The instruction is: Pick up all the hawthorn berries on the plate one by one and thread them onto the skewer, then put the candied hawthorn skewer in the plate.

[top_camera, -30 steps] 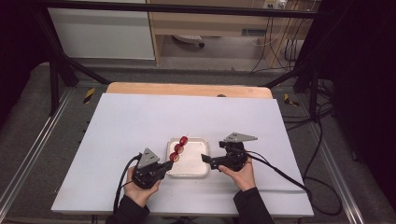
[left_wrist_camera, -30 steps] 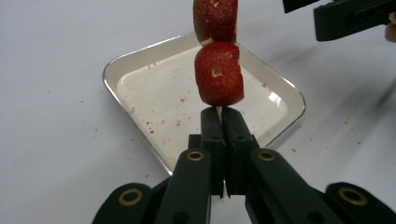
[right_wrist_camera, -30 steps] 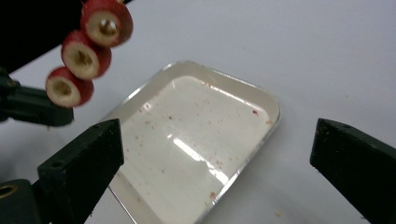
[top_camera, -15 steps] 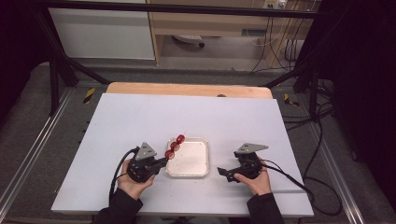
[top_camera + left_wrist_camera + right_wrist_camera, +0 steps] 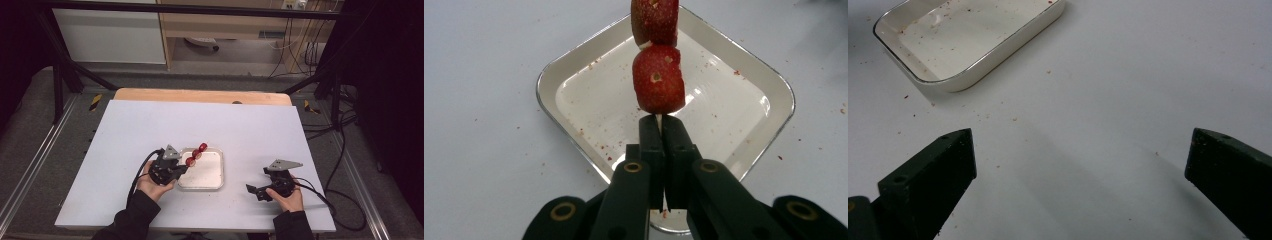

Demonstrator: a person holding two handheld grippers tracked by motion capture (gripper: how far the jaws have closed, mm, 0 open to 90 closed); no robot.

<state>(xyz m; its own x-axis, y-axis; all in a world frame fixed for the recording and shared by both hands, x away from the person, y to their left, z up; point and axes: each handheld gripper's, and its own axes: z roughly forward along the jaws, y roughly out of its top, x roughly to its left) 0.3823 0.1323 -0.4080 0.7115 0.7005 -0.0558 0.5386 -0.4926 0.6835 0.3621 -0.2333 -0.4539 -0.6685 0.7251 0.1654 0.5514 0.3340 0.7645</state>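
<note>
I've got the left gripper (image 5: 659,131) clamped on the skewer (image 5: 657,75) of red fruit over the dish (image 5: 574,75) (crumbs everywhere); right gripper (image 5: 1080,165) gapes wide, empty.

White tabletop (image 5: 150,130), wooden board edge (image 5: 200,95) behind it, pale cabinet (image 5: 110,35), tangled cables (image 5: 305,50) on the floor
</note>
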